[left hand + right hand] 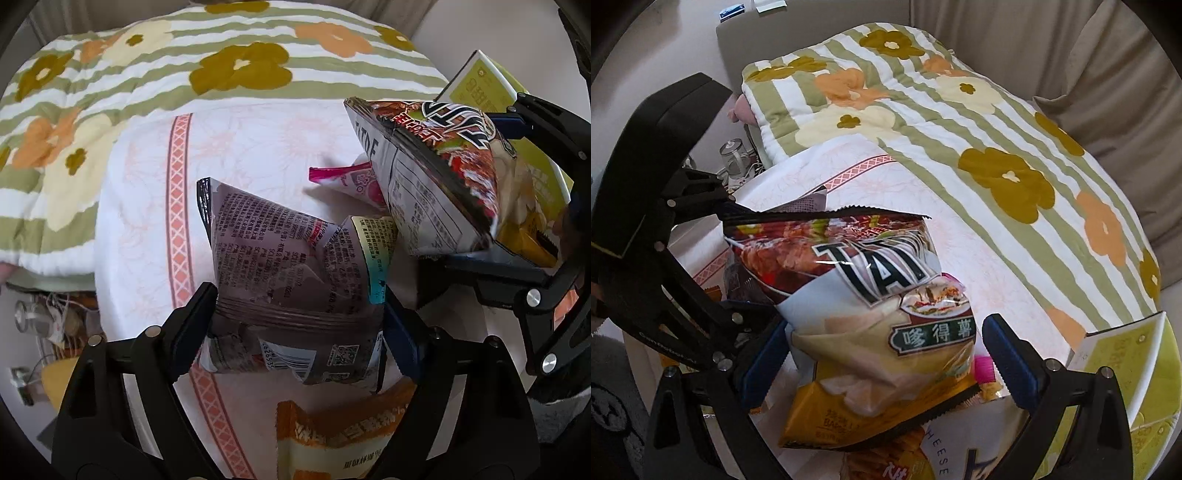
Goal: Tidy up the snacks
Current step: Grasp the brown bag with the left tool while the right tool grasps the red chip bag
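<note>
The chip bag shows big letters "TAI", cut off by a fold, a green label of Chinese characters, and "BARBE…" on its yellow lower corner; from the left wrist view its white back reads "TITOE" beside a nutrition table too small to read. The right gripper straddles it: the left pad touches the bag, but a gap shows at the right pad, so I cannot tell whether the jaws grip.

Just left of the chip bag, the grey packet lies on the bed with dense Chinese print, a barcode and a QR code, none legible. The left gripper has its jaws pressed on the packet's sides.

Under the chip bag peeks a pink packet, mostly hidden. Below it a blue-white pack reads "HEESE", cut off. An orange packet is half out of frame. Right of the chip bag stands a yellow-green box, its print blurred.
</note>
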Motion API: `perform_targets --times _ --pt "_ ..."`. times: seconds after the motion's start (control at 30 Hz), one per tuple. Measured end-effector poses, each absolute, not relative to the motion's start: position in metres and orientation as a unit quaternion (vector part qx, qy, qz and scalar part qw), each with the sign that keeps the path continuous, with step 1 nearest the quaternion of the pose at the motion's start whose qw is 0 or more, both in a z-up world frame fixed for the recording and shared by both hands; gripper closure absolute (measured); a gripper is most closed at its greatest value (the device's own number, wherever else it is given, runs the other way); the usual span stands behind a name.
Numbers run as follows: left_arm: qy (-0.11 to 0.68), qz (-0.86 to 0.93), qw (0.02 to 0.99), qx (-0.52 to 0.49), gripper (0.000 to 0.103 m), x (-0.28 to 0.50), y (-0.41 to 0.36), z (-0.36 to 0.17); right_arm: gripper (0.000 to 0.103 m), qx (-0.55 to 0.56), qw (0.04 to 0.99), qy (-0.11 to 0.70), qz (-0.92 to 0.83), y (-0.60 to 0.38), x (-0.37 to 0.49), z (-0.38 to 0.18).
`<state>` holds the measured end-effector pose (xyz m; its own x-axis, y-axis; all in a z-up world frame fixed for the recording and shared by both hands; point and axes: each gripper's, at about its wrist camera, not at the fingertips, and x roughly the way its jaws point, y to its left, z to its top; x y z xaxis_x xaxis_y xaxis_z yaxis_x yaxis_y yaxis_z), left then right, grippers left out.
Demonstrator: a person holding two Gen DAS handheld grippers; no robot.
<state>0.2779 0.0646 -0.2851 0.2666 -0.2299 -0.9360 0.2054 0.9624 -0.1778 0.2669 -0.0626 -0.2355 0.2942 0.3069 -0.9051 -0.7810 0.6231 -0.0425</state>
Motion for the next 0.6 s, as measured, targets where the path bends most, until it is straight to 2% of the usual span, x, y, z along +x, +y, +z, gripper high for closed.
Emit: perform_targets --times 0.37,0.43,0.47,0.6 --pt "0.585 -0.102 0.804 -0.016 0.021 0.271 0.08 -0.275 0.002 -0.252 0.763 0.474 0.361 -0.058 0.265 -0.238" --pt "0.584 -0.098 0.806 -0.011 0.021 0.268 0.081 -0.272 0.006 -0.255 0.762 0.472 0.362 -0.058 0.263 -0.239" --pt "0.583 -0.096 0.806 -0.011 0.021 0.267 0.081 -0.272 0.017 -0.254 0.762 0.471 0.366 -0.057 0.262 -0.238" --pt "0.579 -0.091 0.81 -0.017 0.021 0.262 0.086 -0.264 0.023 -0.248 0.768 0.47 0.358 -0.059 0.256 -0.233"
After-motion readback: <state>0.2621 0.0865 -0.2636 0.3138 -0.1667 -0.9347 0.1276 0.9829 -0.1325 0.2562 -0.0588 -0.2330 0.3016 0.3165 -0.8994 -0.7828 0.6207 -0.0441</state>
